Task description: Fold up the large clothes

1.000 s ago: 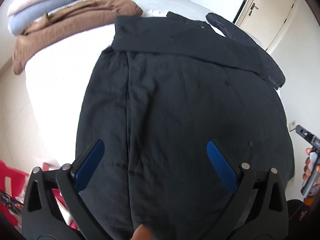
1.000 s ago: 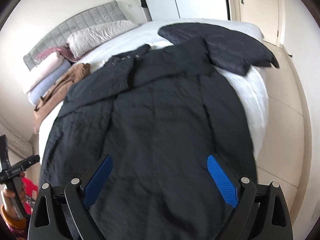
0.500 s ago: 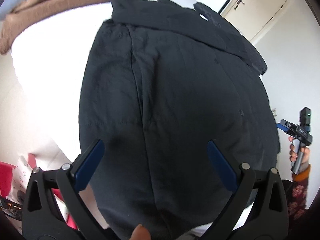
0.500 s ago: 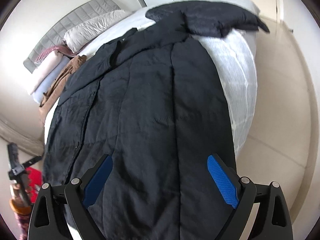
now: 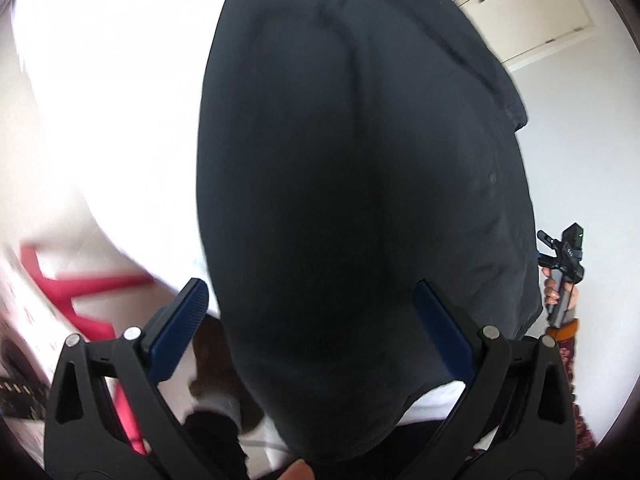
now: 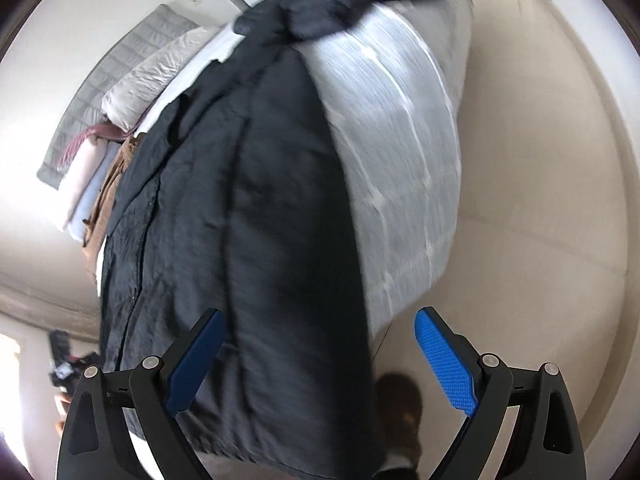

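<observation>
Black coat (image 6: 256, 208) lies spread lengthwise on the bed (image 6: 400, 152), collar end toward the grey headboard (image 6: 116, 80), hem end hanging off the foot of the bed toward both cameras. Judged: it is laid flat and full-length so the hem can be taken at two corners and carried up toward the collar for a first fold. One sleeve (image 6: 352, 4) lies across the far part of the bed, past the coat's shoulder.

Other laundry sits clear of the coat, on its headboard side: a brown garment (image 6: 110, 184) just beside the coat's upper edge, folded pale blankets (image 6: 82, 176) beyond that, a pillow (image 6: 160, 76) against the headboard. Probably parked there to leave the coat working room.

Left tongs (image 5: 310, 324): spread wide, blue pads well apart. The coat's hem fills the space between them in the left wrist view, but neither pad visibly presses cloth; nothing is held. A fingertip (image 5: 298, 472) shows at the bottom edge. Red object (image 5: 80, 292) off to the coat's left, blurred, not identifiable.

Right tongs (image 6: 320, 360): equally wide open, holding nothing. The coat's right hem corner sits between the pads on the left-pad side; the right pad stands over bare floor (image 6: 540, 200). Contact cannot be confirmed.

The other gripper's handle, in a hand (image 5: 558, 292), shows beside the coat's right edge.

Both views motion-blurred.
</observation>
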Motion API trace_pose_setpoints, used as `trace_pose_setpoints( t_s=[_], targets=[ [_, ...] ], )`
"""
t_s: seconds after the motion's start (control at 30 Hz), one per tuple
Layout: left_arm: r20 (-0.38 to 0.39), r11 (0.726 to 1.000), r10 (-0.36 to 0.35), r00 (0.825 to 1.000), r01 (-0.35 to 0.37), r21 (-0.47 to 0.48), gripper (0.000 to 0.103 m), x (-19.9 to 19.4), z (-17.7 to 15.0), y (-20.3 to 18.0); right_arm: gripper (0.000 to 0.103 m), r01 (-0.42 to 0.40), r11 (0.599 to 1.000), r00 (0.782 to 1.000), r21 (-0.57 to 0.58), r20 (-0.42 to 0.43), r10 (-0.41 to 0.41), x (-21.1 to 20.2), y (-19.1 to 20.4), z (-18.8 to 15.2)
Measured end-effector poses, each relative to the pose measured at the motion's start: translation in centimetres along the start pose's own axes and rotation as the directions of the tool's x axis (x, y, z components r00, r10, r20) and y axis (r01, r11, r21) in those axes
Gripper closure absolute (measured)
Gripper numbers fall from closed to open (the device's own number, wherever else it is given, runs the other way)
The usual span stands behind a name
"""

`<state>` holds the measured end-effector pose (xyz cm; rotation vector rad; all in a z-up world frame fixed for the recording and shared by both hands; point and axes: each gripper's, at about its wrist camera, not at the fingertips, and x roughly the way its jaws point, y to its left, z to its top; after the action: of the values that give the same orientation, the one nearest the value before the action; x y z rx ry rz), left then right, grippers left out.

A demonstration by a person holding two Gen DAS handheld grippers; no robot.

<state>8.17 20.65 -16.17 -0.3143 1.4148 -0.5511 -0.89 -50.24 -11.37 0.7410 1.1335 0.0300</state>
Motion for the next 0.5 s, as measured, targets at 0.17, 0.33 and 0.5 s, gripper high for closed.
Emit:
trace_pose_setpoints(
  t_s=[0.17,0.33,0.5],
  targets=[
    [-0.054,0.989,-0.104,0.993,0.098,-0.106,0.001,1.9,-1.6,1.1,0.007,-0.125,0.984,0.985,0.128,-0.106,0.139,1.7,-3.5,-1.3],
    [-0.057,0.98,-0.17,0.984,0.163,-0.114,0.004,2.5,-2.9,0.0,0.009,-0.214,0.964,0.948,0.158,-0.203,0.244,3.3,-3.7,-2.2],
    [-0.036,0.978,-0.194,0.98,0.19,-0.09,0.02,2.0,-3.5,-1.2,0.043,-0.239,0.967,0.93,0.087,-0.265,0.254,3.5,-1.3,-2.7]
  ],
)
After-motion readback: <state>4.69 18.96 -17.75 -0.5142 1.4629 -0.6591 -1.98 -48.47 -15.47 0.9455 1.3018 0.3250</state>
